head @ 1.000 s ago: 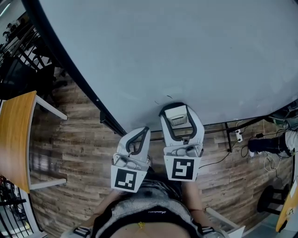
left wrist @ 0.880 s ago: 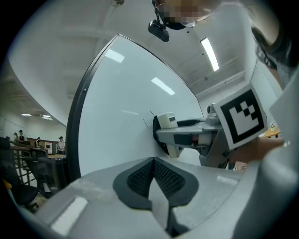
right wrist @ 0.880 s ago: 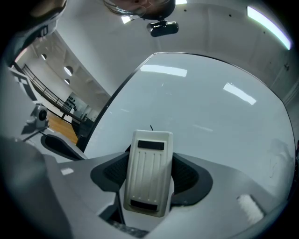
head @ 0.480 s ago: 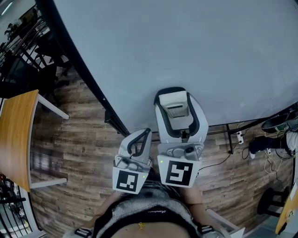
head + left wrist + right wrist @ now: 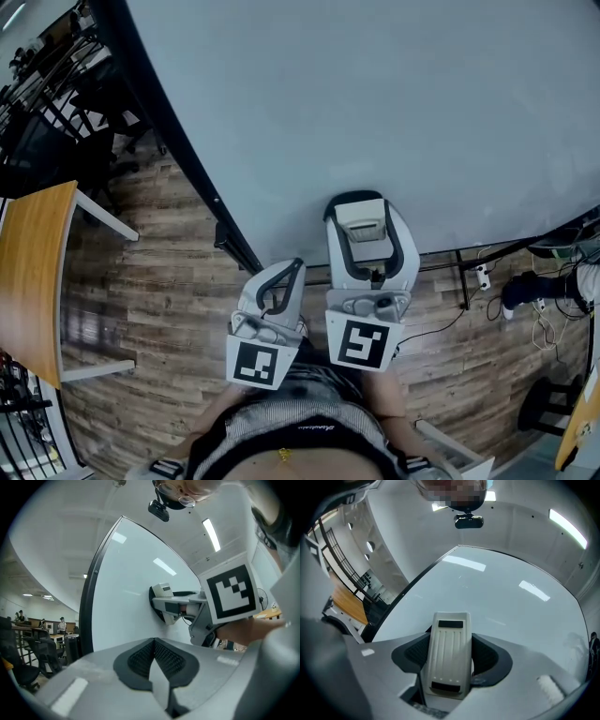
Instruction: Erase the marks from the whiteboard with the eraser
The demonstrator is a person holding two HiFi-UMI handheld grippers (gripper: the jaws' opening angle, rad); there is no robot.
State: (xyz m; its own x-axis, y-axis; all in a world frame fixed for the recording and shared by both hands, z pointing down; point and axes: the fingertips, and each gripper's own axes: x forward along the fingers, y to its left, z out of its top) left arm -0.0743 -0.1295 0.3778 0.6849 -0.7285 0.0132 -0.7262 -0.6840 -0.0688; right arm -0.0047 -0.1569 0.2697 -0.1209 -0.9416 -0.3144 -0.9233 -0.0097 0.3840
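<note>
Step in hand: wiping. The right gripper holds the eraser against the lower part of the whiteboard, close above its bottom edge.
Right claw: closed on the eraser, one dark pad on each long side. The ribbed back faces the camera, so the wiping face is turned to the board.
Contact: in the left gripper view the eraser looks flat on the whiteboard, not lifted off.
Left claw: the left gripper has its pads drawn together at the tip with nothing between them. It hangs below the board's edge over the wooden floor, just beside the right gripper and taking no part.
Marks: none clearly visible around the eraser. The whiteboard shows only light reflections and a faint smear far right, too weak to judge.
Progress: judged late, since the board reads nearly clean.
Next move: likely a firm, even stroke with the eraser kept flat over any faint trace. A tilted eraser would skip ink.
</note>
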